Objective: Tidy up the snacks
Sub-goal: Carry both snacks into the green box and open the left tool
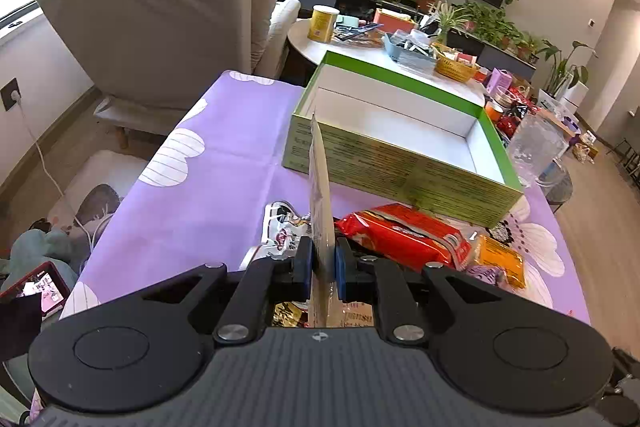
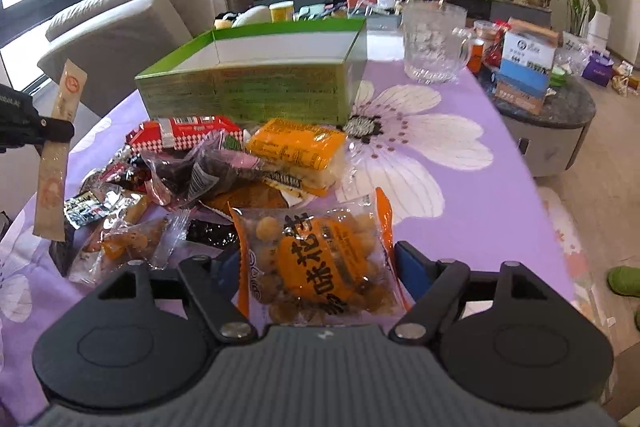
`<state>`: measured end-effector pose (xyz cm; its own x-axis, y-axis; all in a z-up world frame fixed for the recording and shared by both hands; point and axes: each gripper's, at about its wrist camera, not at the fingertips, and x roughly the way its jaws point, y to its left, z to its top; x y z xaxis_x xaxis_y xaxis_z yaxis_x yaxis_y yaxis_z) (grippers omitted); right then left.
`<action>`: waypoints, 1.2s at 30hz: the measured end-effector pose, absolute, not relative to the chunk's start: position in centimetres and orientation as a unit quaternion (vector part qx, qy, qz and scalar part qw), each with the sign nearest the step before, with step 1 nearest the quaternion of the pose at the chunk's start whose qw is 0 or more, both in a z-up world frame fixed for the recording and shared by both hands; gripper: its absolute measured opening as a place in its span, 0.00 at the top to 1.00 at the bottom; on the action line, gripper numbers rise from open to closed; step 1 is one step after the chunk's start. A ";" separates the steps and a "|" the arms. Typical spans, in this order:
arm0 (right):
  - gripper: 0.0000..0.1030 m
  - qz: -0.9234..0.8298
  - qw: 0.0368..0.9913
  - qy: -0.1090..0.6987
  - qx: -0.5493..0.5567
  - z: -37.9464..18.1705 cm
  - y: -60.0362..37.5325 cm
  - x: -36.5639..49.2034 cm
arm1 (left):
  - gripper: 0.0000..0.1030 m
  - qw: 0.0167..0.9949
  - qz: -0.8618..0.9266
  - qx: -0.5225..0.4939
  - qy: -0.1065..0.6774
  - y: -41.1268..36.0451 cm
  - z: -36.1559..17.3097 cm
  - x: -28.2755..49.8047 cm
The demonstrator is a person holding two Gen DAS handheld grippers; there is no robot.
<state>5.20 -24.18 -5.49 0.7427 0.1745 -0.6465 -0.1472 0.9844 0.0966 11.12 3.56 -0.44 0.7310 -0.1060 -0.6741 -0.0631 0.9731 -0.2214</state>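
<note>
There are two claws. The left claw [image 1: 323, 259] is pinched tight on one long, thin, flat paper stick packet [image 1: 320, 195], which stands up on its edge above the table [image 1: 208, 187]. The right claw [image 2: 320, 267] is spread wide around one crinkly clear bag of round yellow balls [image 2: 316, 259] with orange edges; I cannot tell if its pads touch the bag. One big box [image 1: 400, 163] sits open on the table, green outside and white and smooth inside. Near it lies a pile of snacks: one shiny red pack [image 1: 404, 235], one soft yellow block pack [image 2: 296, 147], and several small crinkly wrappers. A purple cloth with white flowers covers the table. One bumpy glass jug [image 2: 434, 43] stands beside the box.
</note>
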 end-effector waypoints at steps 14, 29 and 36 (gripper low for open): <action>0.35 0.087 0.956 0.276 0.045 -0.8 -22.6 5.7 | 0.90 0.932 -0.024 -0.109 0.344 3.4 0.9 10.7; 0.35 0.084 0.971 0.221 0.038 2.8 -20.3 9.5 | 0.90 0.944 -0.048 -0.089 0.315 2.9 2.8 15.2; 0.35 0.077 0.973 0.217 0.023 3.1 -19.3 12.5 | 0.90 0.953 -0.058 -0.076 0.289 2.3 4.1 19.6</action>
<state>12.50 -19.30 3.11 0.8939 0.1601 -0.4188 -0.1400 0.9870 0.0787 19.61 2.29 4.15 0.8264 -0.1544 -0.5415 0.0671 0.9818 -0.1775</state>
